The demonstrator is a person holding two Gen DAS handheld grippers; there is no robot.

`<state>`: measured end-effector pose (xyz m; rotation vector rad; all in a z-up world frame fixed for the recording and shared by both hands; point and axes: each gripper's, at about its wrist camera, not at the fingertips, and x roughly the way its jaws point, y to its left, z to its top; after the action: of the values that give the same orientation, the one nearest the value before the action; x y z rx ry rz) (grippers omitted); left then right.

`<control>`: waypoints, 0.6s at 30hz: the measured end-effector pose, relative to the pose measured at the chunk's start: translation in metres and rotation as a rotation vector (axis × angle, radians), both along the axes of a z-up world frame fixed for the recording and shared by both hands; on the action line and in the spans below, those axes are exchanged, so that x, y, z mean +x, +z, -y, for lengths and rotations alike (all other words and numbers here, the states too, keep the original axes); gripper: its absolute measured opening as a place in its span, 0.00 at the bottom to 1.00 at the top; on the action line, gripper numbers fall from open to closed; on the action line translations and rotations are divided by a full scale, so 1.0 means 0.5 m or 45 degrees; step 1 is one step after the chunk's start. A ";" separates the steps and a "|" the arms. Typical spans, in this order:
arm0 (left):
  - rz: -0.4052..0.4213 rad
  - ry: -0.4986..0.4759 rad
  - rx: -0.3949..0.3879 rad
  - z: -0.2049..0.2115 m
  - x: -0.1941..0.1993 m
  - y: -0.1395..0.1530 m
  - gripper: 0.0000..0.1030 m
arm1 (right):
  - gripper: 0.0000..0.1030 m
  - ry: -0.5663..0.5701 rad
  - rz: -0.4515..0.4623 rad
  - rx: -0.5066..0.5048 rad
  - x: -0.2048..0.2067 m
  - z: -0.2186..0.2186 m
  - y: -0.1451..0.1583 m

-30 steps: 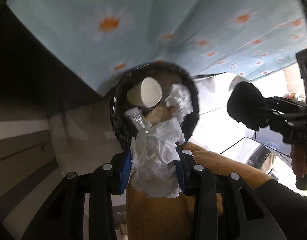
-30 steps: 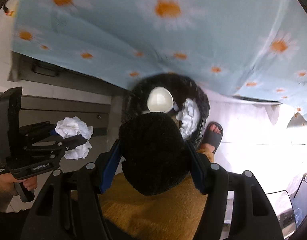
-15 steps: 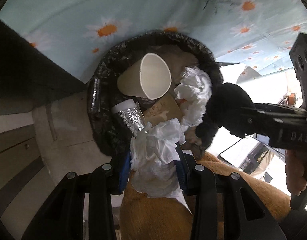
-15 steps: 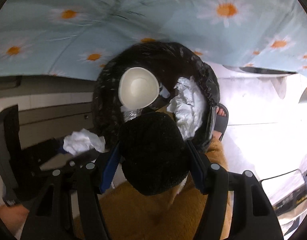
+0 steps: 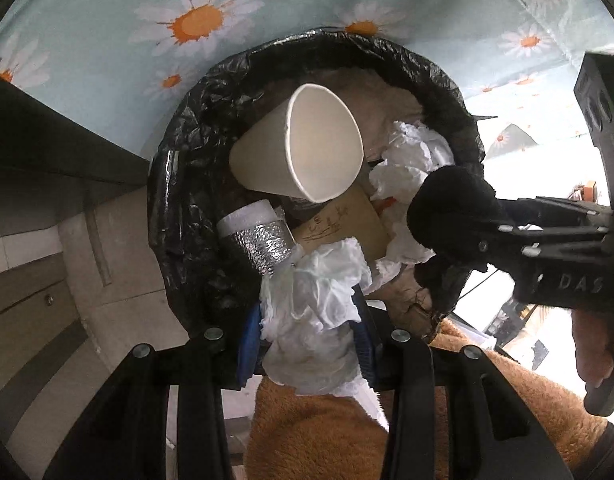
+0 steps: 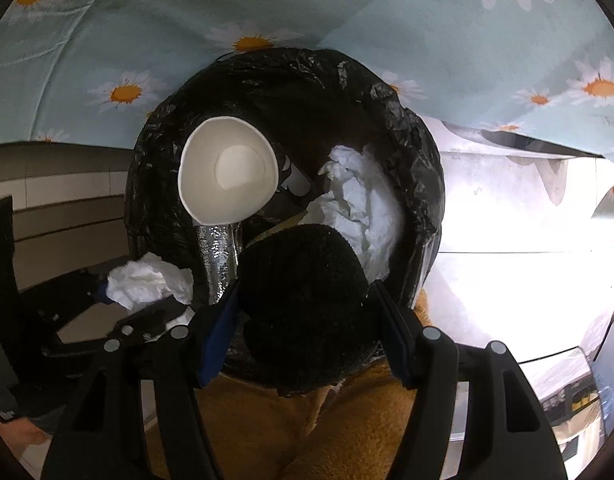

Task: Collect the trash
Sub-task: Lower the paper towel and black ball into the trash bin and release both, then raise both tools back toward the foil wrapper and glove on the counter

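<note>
A bin with a black liner (image 5: 179, 184) stands below both grippers. In it lie a white paper cup (image 5: 303, 148), a foil-wrapped roll (image 5: 263, 240), brown paper (image 5: 347, 216) and crumpled white tissue (image 5: 415, 152). My left gripper (image 5: 307, 320) is shut on another wad of white tissue (image 5: 319, 272), just over the bin's near rim. My right gripper (image 6: 303, 300) is shut on a black fuzzy ball (image 6: 303, 280), which hangs over the near edge of the bin (image 6: 307, 68) and hides part of it. The right wrist view also shows the cup (image 6: 227, 172) and the left gripper's tissue (image 6: 147, 280).
A pale blue daisy-print tablecloth (image 5: 107, 40) hangs down just behind the bin. Orange-brown fuzzy cloth (image 5: 327, 440) fills the space beneath both grippers. Beige panels (image 5: 27, 280) lie to the left, bright floor (image 6: 507, 260) to the right. A person's hand (image 5: 595, 352) holds the right gripper.
Both grippers have come down toward the bin, which now fills much more of each view. The tissue and the black ball stay gripped.
</note>
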<state>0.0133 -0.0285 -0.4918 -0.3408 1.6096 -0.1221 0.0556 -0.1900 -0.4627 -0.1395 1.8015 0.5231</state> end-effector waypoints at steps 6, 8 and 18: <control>0.003 0.015 0.024 -0.006 0.008 0.014 0.55 | 0.69 -0.014 -0.033 0.020 -0.002 0.010 -0.010; 0.009 0.030 0.036 -0.008 0.013 0.016 0.55 | 0.75 -0.018 -0.043 0.034 -0.001 0.009 -0.005; 0.030 0.039 0.070 -0.030 0.011 0.060 0.55 | 0.75 0.009 -0.014 0.127 -0.002 0.011 0.079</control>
<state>0.0188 -0.0138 -0.4620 -0.3203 1.5809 -0.0583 0.0546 -0.1955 -0.4232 -0.0745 1.7819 0.6182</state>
